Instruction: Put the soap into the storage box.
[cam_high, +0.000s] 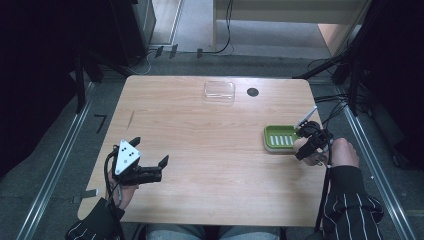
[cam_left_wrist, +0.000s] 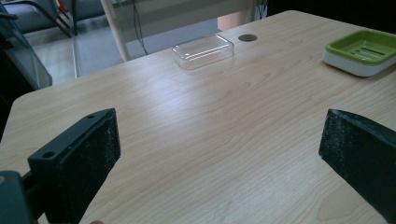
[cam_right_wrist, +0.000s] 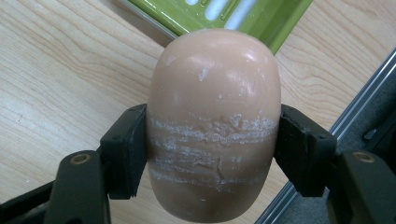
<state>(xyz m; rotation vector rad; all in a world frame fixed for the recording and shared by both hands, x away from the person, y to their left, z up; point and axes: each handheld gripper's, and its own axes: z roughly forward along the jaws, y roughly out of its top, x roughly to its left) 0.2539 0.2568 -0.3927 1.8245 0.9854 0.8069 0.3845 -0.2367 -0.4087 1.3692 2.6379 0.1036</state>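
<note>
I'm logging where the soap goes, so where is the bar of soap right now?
In the right gripper view the bar of soap is clamped in the right gripper, just short of the green soap dish near the table's right edge.

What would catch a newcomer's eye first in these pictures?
First, the peach bar of soap clamped in the right gripper, its sides scored with whitish scrape marks. Next, the bright green soap dish right beside it near the table's right edge. The left gripper is open over bare wood, and a clear plastic lid lies at the far edge.
</note>
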